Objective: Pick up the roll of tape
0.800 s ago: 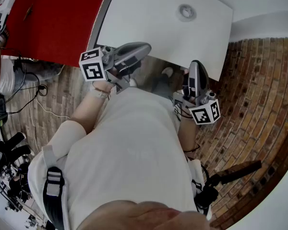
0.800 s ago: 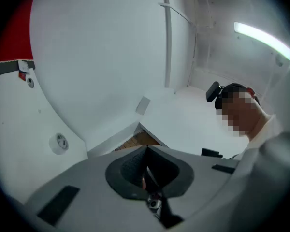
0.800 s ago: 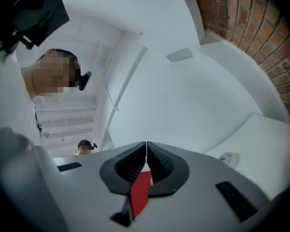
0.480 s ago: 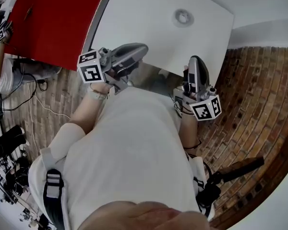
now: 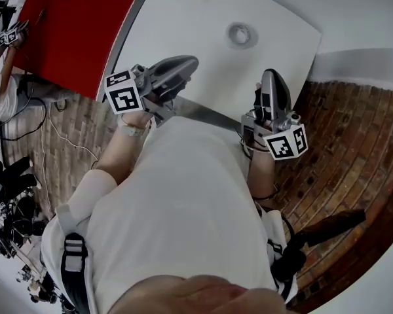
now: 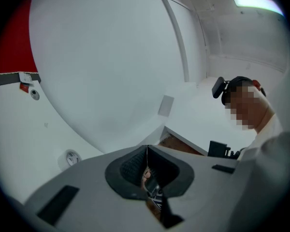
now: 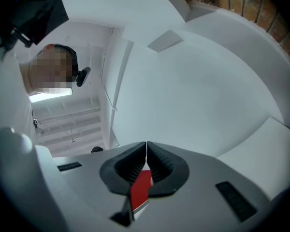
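I see a white short-sleeved shirt [image 5: 183, 201] and, near left, a grey shoulder strap [image 5: 72, 257] with a buckle. The left gripper [image 5: 192, 61] and right gripper [image 5: 273, 74] have smooth grey shells, black ribbed pads [image 7: 129, 167], and each a white marker cube [image 5: 123, 91] printed with black squares.

Head-down, gripper-level views sharing table [image 5: 183, 18]

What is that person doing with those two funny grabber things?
A person stands at a white table with a gripper in each hand. The left gripper and the right gripper are both shut with nothing in them, and they hover by the near edge of the table. The roll of tape lies farther across the table, untouched. It has not been picked up yet.
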`<act>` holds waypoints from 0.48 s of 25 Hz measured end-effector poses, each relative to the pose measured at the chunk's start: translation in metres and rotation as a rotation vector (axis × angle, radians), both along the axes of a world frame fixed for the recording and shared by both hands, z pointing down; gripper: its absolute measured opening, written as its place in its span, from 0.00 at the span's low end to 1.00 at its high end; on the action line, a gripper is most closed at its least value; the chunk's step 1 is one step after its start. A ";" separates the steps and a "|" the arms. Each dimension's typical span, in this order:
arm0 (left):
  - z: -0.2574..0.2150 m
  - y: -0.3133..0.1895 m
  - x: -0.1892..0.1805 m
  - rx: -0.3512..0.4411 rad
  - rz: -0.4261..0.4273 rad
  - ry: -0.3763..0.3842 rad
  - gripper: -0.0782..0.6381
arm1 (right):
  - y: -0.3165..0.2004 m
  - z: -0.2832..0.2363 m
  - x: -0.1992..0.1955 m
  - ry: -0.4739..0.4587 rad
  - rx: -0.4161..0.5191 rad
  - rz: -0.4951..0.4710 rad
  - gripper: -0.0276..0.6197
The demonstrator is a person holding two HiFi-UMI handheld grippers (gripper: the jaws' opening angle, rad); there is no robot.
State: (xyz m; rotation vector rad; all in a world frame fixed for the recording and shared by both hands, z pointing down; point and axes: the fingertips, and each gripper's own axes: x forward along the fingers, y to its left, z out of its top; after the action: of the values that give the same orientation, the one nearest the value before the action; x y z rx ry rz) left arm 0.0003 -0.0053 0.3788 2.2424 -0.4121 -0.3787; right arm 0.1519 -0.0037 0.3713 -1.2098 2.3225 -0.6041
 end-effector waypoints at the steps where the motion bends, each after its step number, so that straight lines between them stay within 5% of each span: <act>1: 0.002 -0.005 0.004 -0.007 -0.013 -0.004 0.12 | -0.005 0.003 0.005 0.011 -0.004 -0.007 0.08; 12: 0.024 -0.021 0.014 -0.107 -0.180 -0.026 0.12 | -0.053 0.040 0.033 0.026 -0.072 -0.113 0.08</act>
State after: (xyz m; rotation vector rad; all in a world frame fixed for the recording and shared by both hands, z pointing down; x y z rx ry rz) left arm 0.0142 -0.0262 0.4028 2.1148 -0.6365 -0.4116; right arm 0.1853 -0.0568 0.4114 -1.1302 2.4217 -0.7213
